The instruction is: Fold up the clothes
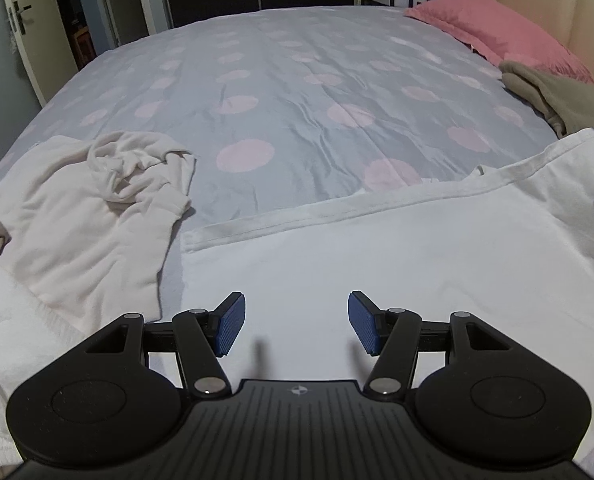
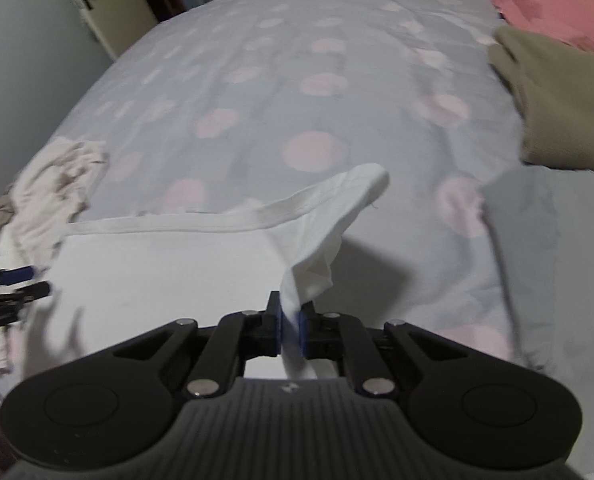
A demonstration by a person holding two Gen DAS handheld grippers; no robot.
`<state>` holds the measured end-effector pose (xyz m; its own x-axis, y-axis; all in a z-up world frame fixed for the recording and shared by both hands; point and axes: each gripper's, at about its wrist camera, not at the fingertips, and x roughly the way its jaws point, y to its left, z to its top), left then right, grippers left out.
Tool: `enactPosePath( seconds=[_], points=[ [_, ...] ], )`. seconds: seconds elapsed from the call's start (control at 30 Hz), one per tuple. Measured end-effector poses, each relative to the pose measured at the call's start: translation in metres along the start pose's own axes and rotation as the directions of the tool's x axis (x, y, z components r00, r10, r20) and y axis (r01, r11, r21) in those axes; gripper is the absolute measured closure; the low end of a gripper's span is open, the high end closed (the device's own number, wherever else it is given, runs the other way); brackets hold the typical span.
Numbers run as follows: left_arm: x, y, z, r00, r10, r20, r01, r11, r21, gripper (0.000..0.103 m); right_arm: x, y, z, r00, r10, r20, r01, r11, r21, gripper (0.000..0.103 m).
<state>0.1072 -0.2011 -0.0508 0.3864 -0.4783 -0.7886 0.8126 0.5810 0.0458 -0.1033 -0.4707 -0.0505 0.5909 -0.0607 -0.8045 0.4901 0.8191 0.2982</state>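
A white garment (image 1: 377, 248) lies spread flat on the bed, its hemmed edge (image 1: 337, 208) running across the middle. My left gripper (image 1: 293, 324) hovers just above its near part, jaws wide open and empty. In the right wrist view my right gripper (image 2: 293, 328) is shut on a bunched fold of the same white garment (image 2: 313, 240) and lifts its right side off the bed. The left gripper's fingers (image 2: 17, 280) show at the left edge of that view.
The bed has a grey cover with pink dots (image 1: 297, 92). A crumpled cream garment (image 1: 97, 200) lies at the left. A tan garment (image 1: 557, 96) and a pink pillow (image 1: 489, 24) lie at the right. A grey cloth (image 2: 537, 248) lies beside my right gripper.
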Motion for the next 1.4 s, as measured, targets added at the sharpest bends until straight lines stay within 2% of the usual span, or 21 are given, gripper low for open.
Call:
enactPosePath(
  seconds=[0.23,0.33,0.5,0.67,0.87,1.1,1.23,1.4],
  points=[
    [-0.020,0.013,-0.006,0.999,-0.013,0.046,0.014,1.000,-0.016,0.048,-0.015,0.053,0.010,0.987,0.159,-0.004,-0.158,0.985,0.070,0.094],
    [-0.027,0.022,-0.010,0.998,-0.017,0.061,0.019,0.999,-0.036,0.048,-0.016,0.078,0.014,0.980,0.199,-0.018,-0.197,0.978,0.074,0.094],
    [-0.039,0.040,-0.018,0.996,-0.025,0.085,0.032,0.997,-0.073,0.048,-0.003,0.125,0.023,0.960,0.278,-0.039,-0.273,0.957,0.095,0.094],
    [-0.047,0.060,-0.026,0.995,-0.015,0.095,0.026,0.994,-0.109,0.048,0.013,0.177,0.033,0.946,0.320,-0.044,-0.317,0.946,0.075,0.094],
    [-0.049,0.081,-0.036,0.996,0.000,0.086,0.012,0.989,-0.146,0.048,0.046,0.232,0.039,0.920,0.382,-0.084,-0.377,0.924,0.069,0.094],
    [-0.048,0.094,-0.041,0.998,0.016,0.065,-0.006,0.988,-0.155,0.048,0.106,0.285,0.032,0.907,0.393,-0.151,-0.390,0.919,0.050,0.094],
    [-0.041,0.099,-0.045,0.999,0.024,0.034,-0.018,0.988,-0.151,0.048,0.138,0.306,0.026,0.927,0.332,-0.173,-0.339,0.941,-0.012,0.094],
    [-0.030,0.102,-0.048,1.000,0.028,-0.005,-0.029,0.988,-0.148,0.048,0.166,0.314,0.017,0.933,0.292,-0.213,-0.305,0.952,-0.035,0.094]
  ],
)
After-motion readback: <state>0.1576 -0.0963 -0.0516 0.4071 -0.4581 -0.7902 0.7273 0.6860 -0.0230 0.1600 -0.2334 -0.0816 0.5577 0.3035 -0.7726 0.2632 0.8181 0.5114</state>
